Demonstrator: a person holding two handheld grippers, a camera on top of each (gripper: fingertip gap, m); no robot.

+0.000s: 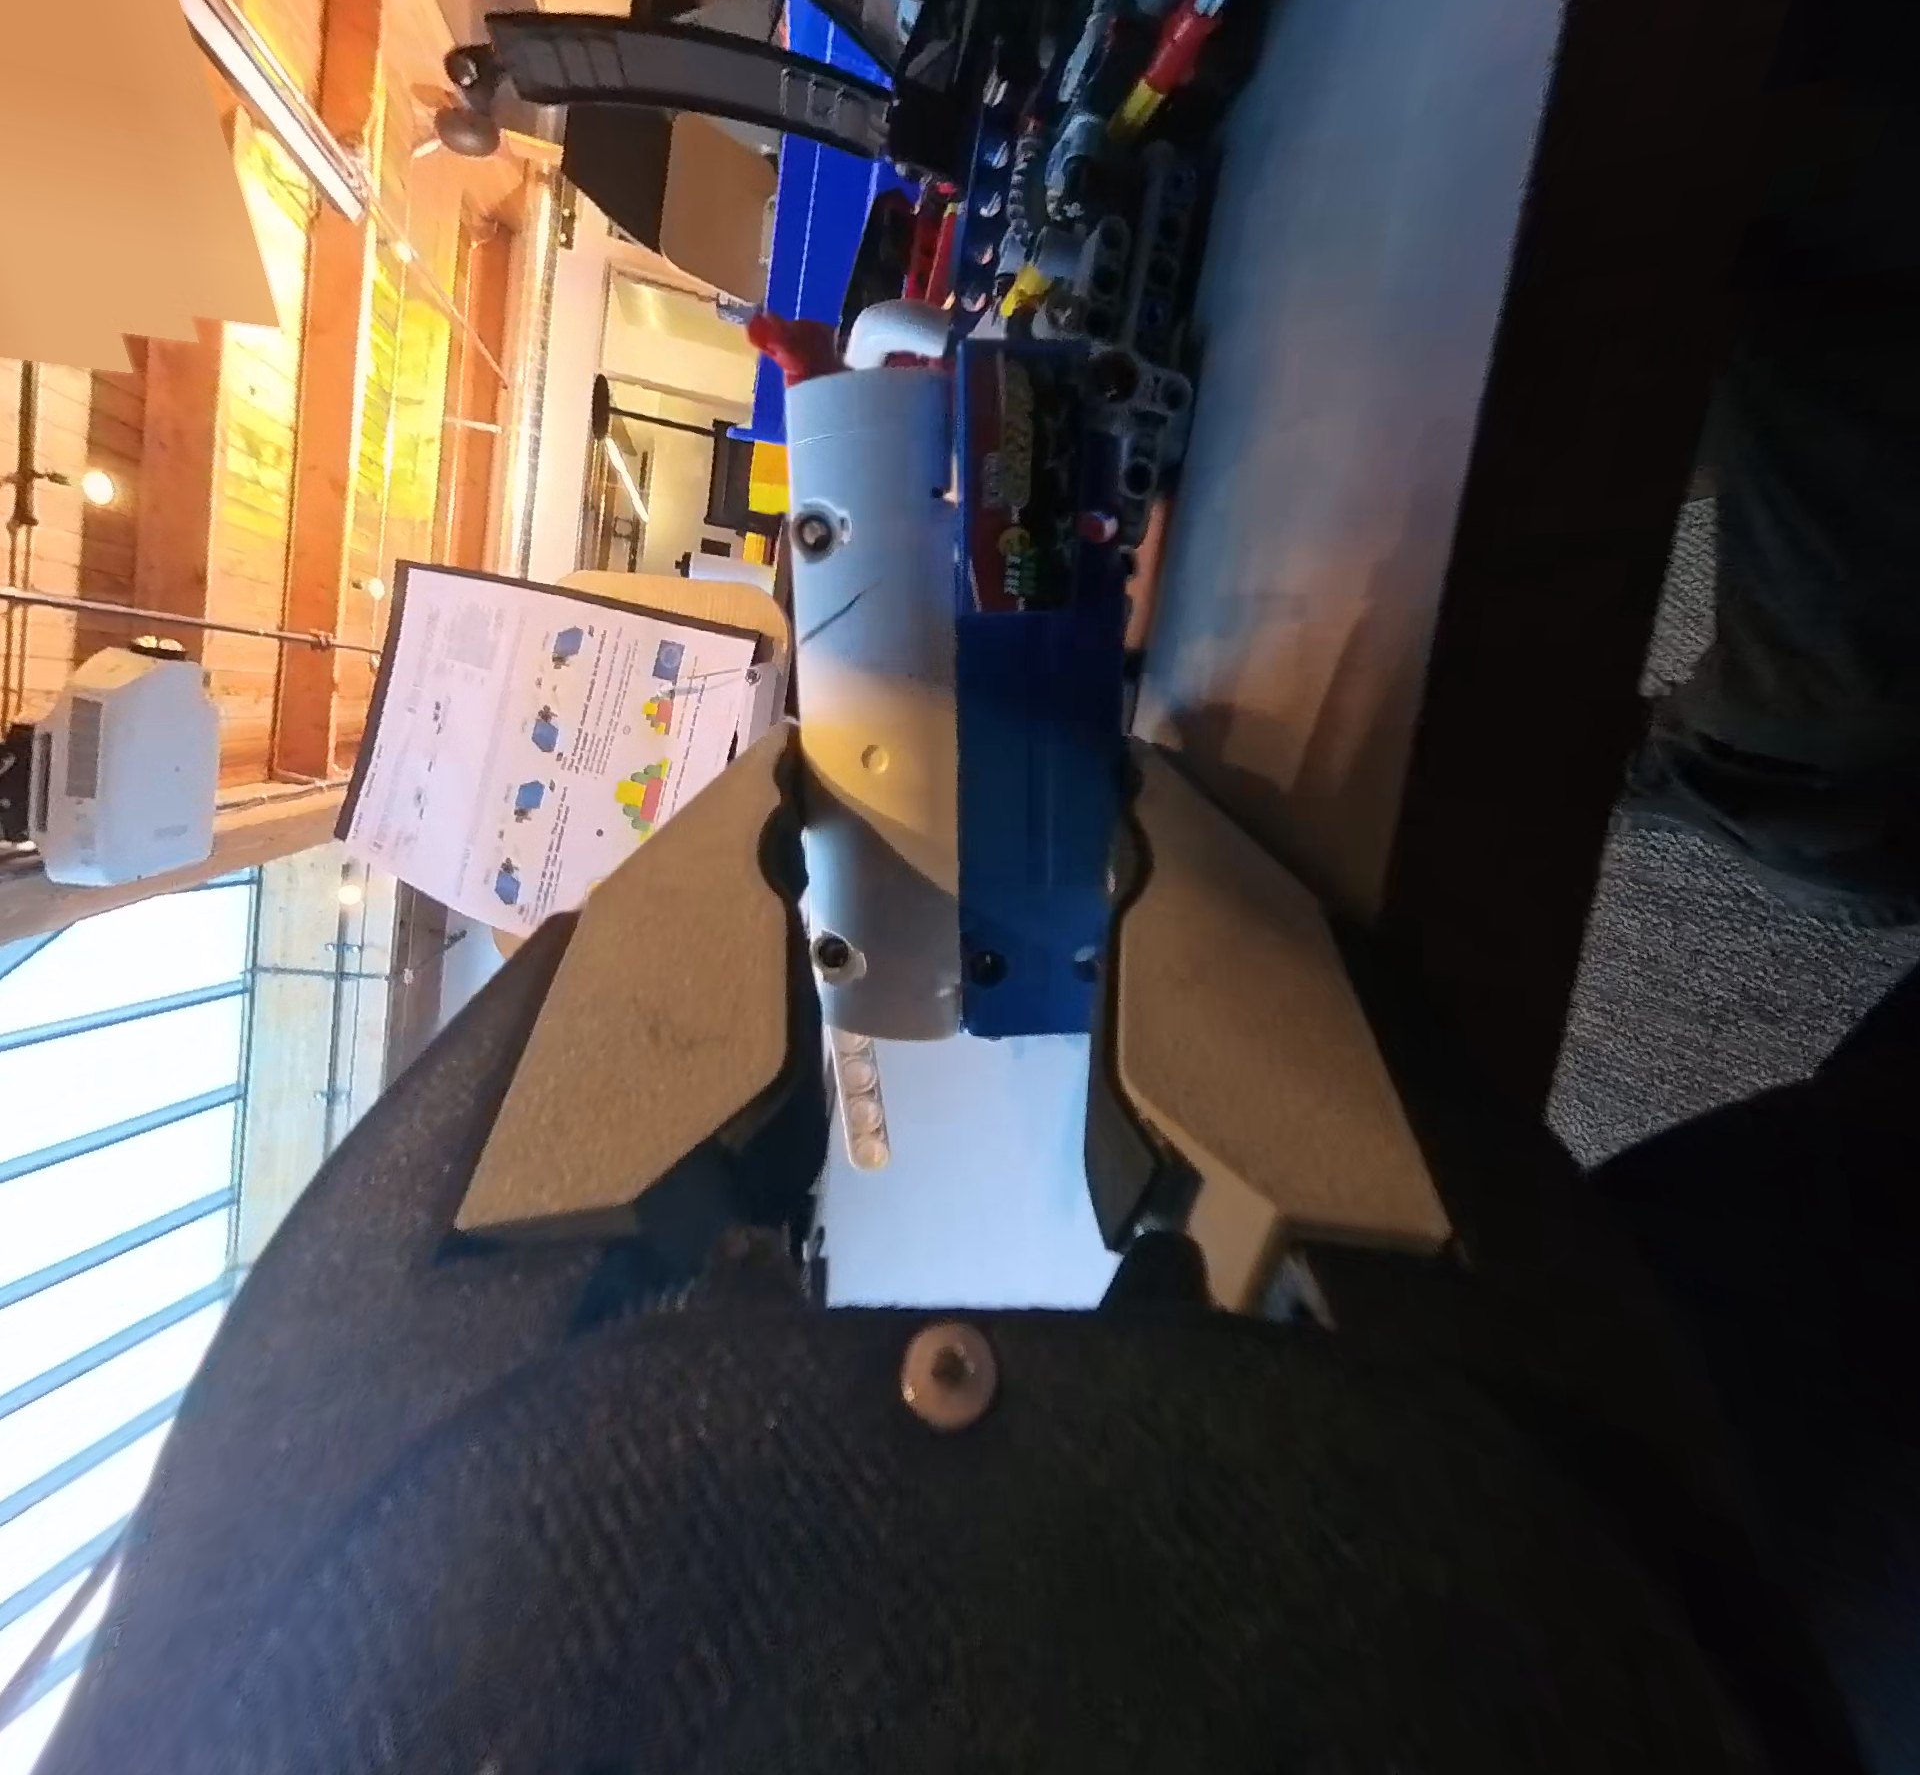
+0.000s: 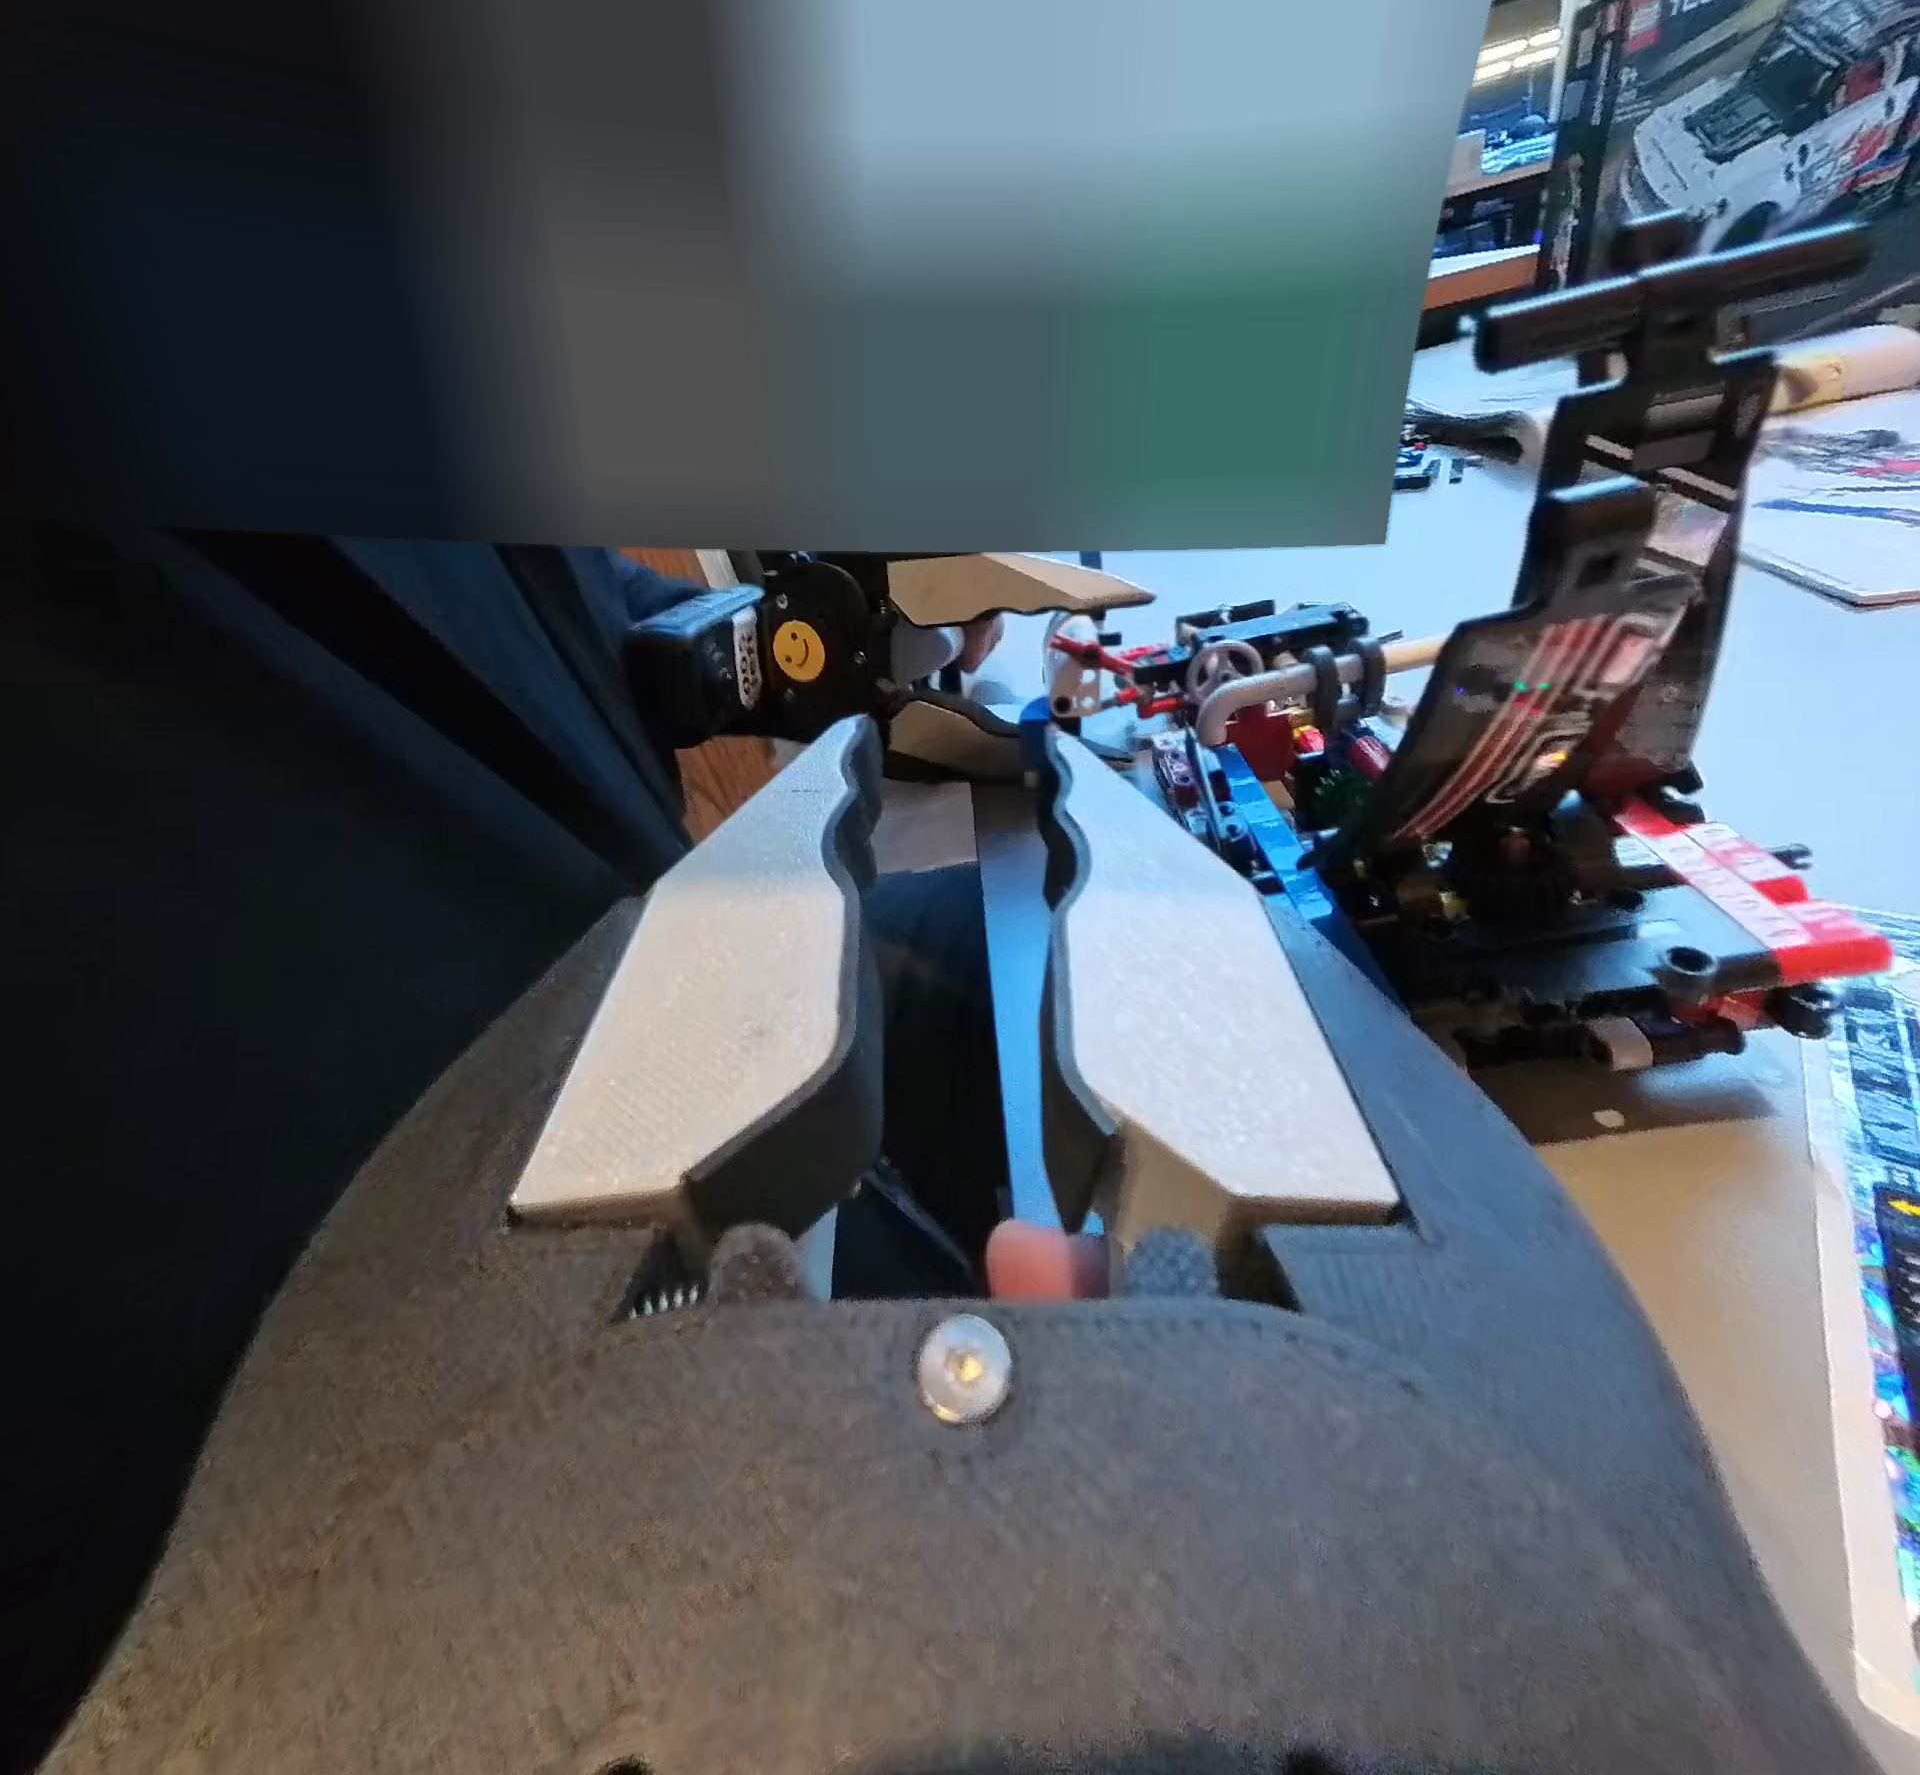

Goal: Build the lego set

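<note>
The lego car model [image 2: 1538, 790] lies on the white table [image 2: 1818, 665], with a black rear wing [image 2: 1662, 302], red side strips and a blue frame. My left gripper [image 1: 956, 790] is shut on the model's front end, clamping a grey-white curved panel [image 1: 873, 686] and a blue panel [image 1: 1039, 738] between its tan fingers. It also shows in the right wrist view [image 2: 935, 665]. My right gripper [image 2: 956, 769] is open at the model's near end. A thin blue panel edge [image 2: 1013, 998] runs between its fingers, against the right finger [image 2: 1174, 977], with a gap to the left one.
The set's box [image 2: 1766, 84] stands at the back right. Printed booklet pages [image 2: 1870, 1258] lie at the right edge. A printed sheet on a board [image 1: 540, 749] stands beyond the model. Loose pieces [image 2: 1455, 437] lie far back on the table. A person's dark clothing fills the left. One gripper's finger ends stand about 15 centimetres off the other's.
</note>
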